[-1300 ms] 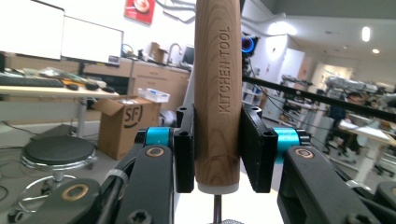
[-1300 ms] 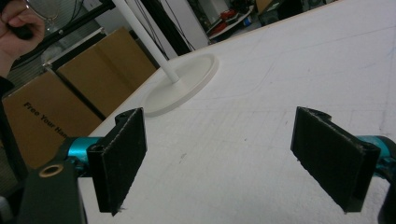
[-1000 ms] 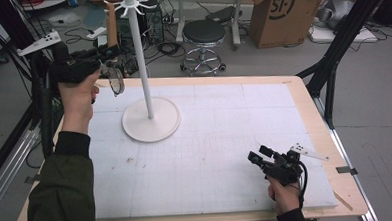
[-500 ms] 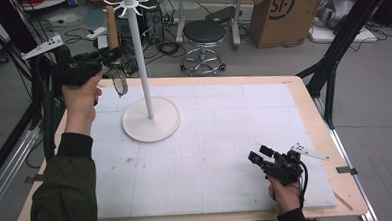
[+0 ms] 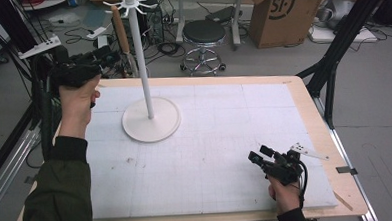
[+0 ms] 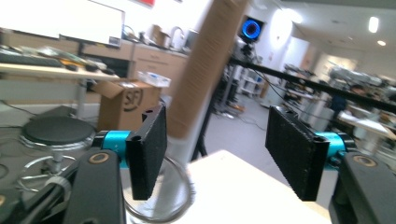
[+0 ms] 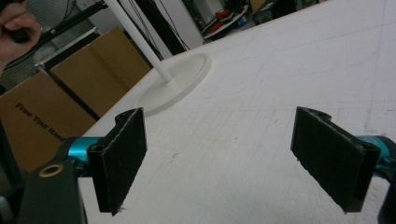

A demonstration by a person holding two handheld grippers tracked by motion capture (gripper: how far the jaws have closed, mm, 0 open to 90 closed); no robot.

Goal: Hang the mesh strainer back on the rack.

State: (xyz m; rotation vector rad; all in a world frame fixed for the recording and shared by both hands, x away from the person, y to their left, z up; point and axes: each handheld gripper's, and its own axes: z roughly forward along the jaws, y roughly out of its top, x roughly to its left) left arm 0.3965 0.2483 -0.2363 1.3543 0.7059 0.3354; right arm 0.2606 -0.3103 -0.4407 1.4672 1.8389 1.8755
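I count two tools, one white stand (image 5: 157,128), one black stool (image 5: 204,32), one brown cardboard tube (image 5: 120,33) and one open cardboard box (image 5: 280,11).

The stand sits on the worktop (image 5: 225,139) with its round base flat and its thin pole upright, short hooks fanning out at the top. My left tool (image 5: 109,52) is raised to the left of the stand's pole, over the worktop's far left corner and apart from the pole. In the left gripper view its jaws are spread wide with nothing between the pads, and the brown tube rises blurred beyond them.

My right tool (image 5: 257,154) sits low over the near right part of the worktop, well apart from the stand's base. Its jaws are also spread and empty, and the right gripper view shows the stand beyond them.

The stool and the box stand on the floor beyond the stand. The box flaps are up, but I cannot tell what is inside.
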